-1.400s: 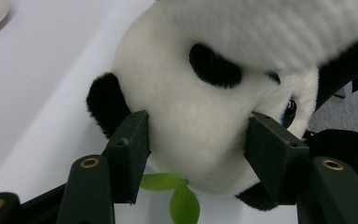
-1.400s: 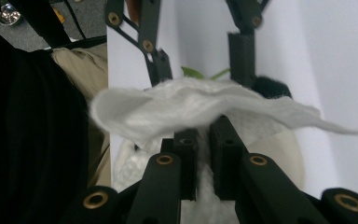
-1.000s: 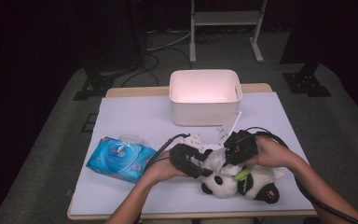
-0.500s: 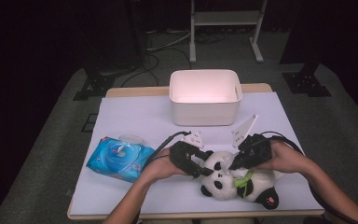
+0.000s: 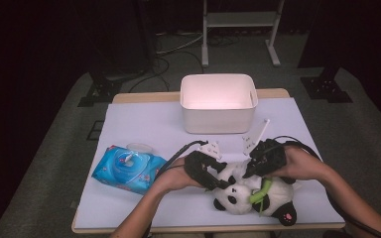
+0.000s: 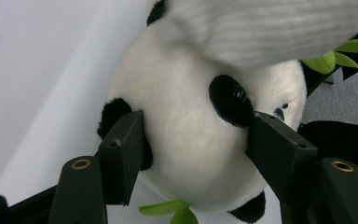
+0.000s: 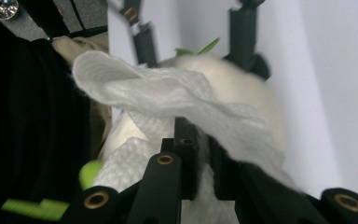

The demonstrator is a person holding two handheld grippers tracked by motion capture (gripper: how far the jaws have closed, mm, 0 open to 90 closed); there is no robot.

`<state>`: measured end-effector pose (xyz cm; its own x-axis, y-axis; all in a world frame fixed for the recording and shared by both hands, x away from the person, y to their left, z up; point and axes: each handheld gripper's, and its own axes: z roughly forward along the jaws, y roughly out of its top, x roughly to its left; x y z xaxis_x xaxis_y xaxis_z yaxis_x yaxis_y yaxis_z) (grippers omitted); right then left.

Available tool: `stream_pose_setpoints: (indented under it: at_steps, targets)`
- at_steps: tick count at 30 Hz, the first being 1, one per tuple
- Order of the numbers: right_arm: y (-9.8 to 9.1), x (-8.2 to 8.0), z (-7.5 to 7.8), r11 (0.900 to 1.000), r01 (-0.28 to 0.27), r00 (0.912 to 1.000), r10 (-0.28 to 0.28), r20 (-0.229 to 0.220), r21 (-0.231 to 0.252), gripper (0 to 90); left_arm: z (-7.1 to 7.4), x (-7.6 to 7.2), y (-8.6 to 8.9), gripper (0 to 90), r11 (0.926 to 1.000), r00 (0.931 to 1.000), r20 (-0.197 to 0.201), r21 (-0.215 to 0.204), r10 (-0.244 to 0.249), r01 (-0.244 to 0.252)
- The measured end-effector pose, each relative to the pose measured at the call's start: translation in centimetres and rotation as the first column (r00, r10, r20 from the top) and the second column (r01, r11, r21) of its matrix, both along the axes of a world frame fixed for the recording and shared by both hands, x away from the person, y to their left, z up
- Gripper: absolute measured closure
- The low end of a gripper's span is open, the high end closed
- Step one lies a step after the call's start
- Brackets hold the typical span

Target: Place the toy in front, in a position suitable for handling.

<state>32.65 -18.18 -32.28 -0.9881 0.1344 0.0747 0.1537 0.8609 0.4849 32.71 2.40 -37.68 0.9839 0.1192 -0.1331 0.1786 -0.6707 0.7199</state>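
High view: light falls from above on the table (image 5: pixel 144 124), brightest inside the white bin (image 5: pixel 217 91); the floor and racks behind the bin sink into darkness, and the frame is soft and grainy. Left gripper view: the panda's (image 6: pixel 200 135) head is evenly lit and fairly sharp. Right gripper view: the white cloth (image 7: pixel 168 100) is slightly blurred, with deep shadow left of it.

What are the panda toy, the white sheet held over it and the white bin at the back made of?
The panda toy looks like soft plush: short fuzzy pile, dented where the jaws squeeze its head. The white sheet seems a wet wipe or paper cloth, embossed and limp. The white bin is probably smooth moulded plastic, matte.
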Motion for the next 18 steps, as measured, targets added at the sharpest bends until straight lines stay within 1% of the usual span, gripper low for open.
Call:
stream_pose_setpoints:
  at_steps: [2,5,8,11,18]
  targets:
    - [0.7,0.7,0.0,0.9999,-0.009,1.0,0.009,0.003,0.005,82.1,0.0,-0.2,0.0,36.6,1.0,1.0,0.008,-0.006,-0.004,0.004]
    - [1.7,1.4,-0.1,1.0,-0.009,0.9999,0.009,-0.005,0.0,82.1,0.0,-0.5,0.1,36.6,0.9999,1.0,0.007,-0.011,-0.004,0.004]
    - [1.9,1.8,-0.3,0.9999,-0.01,0.9999,0.01,-0.014,-0.011,82.1,-0.1,-0.5,0.2,36.6,0.9998,1.0,0.006,-0.019,-0.003,0.003]
    - [1.3,1.6,-0.2,0.9997,-0.001,0.9999,0.001,-0.015,-0.023,82.1,0.0,-0.6,0.1,36.6,0.9999,0.9999,0.014,-0.013,-0.007,0.007]
    - [-1.2,1.4,-0.2,0.9958,0.052,0.9984,-0.054,-0.02,-0.075,82.1,0.3,-0.7,0.1,36.1,0.9999,0.9998,0.016,-0.006,-0.011,0.012]
